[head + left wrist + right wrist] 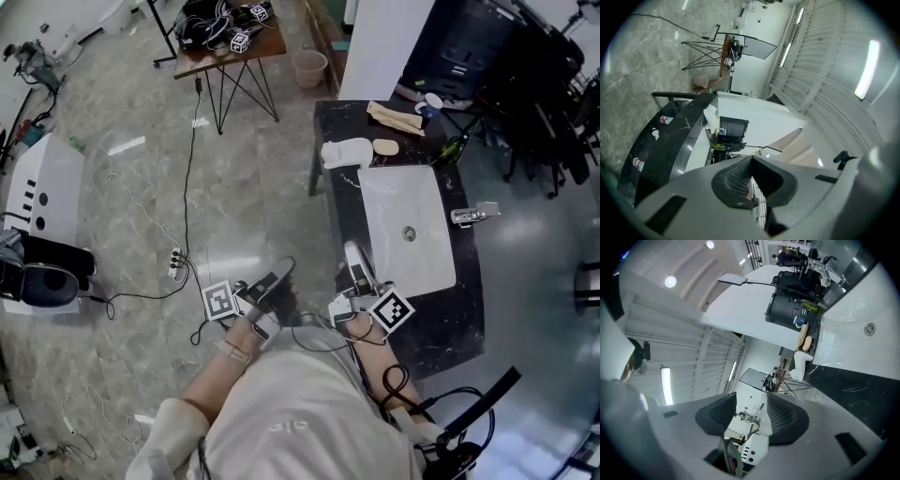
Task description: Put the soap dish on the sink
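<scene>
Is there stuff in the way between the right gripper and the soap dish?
No, nothing visible is in the way. The soap dish sits at the far left corner of the black counter, beside a tan soap bar. Between it and the right gripper lie only bare counter and the white sink's edge.

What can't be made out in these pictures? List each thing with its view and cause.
Head view: soap dish too small to tell whether it holds anything.
Head view: near edge of the counter covered by the right gripper and the person's arm.
Head view: dark equipment past the counter too dim to name.
Left gripper view: sink seen edge-on, basin hidden.
</scene>
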Tool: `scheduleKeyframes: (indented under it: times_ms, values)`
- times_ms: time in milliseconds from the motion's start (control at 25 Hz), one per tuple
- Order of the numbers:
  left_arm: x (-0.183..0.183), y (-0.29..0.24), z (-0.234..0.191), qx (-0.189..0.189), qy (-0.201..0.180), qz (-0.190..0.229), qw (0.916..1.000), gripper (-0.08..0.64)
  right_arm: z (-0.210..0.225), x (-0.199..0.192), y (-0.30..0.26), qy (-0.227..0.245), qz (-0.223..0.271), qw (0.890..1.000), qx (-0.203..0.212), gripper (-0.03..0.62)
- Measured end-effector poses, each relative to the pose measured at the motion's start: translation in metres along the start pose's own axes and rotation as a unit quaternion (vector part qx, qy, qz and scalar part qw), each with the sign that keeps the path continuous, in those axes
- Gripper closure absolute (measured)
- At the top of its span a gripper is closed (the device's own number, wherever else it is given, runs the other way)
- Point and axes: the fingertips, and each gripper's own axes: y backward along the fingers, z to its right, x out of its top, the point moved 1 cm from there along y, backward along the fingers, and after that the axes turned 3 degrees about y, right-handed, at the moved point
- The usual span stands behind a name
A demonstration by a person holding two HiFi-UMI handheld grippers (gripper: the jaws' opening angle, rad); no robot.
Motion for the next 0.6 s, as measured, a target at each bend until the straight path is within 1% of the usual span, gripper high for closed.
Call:
scheduleKeyframes:
  times_ms: [80, 160, 240, 320, 440, 600]
  values:
    - [-0.003, -0.006, -0.001, -0.002, 0.002, -0.010, 0.9999, 0.554, -0.004, -0.006, 0.009, -0.006, 0.000, 1.000, 0.002, 0.393]
    - [-0.006, -0.010, -0.002, -0.001, 0.005, -0.019, 0.9998, 0.554, -0.007, -0.011, 0.016, -0.025, 0.006, 1.000, 0.003, 0.438]
    - [-0.009, -0.014, -0.003, 0.000, 0.008, -0.028, 0.9996, 0.554, -0.007, -0.014, 0.022, -0.043, 0.012, 0.999, 0.003, 0.468]
    - [-0.012, -0.015, -0.005, 0.002, 0.011, -0.034, 0.9993, 0.554, -0.010, -0.015, 0.026, -0.045, 0.013, 0.999, 0.007, 0.495]
    - [-0.013, -0.017, -0.008, 0.005, 0.016, -0.041, 0.9990, 0.554, -0.012, -0.018, 0.028, -0.050, 0.012, 0.999, 0.013, 0.519]
    - [-0.012, -0.018, -0.010, 0.004, 0.023, -0.044, 0.9988, 0.554, -0.011, -0.022, 0.029, -0.055, 0.007, 0.998, 0.010, 0.535]
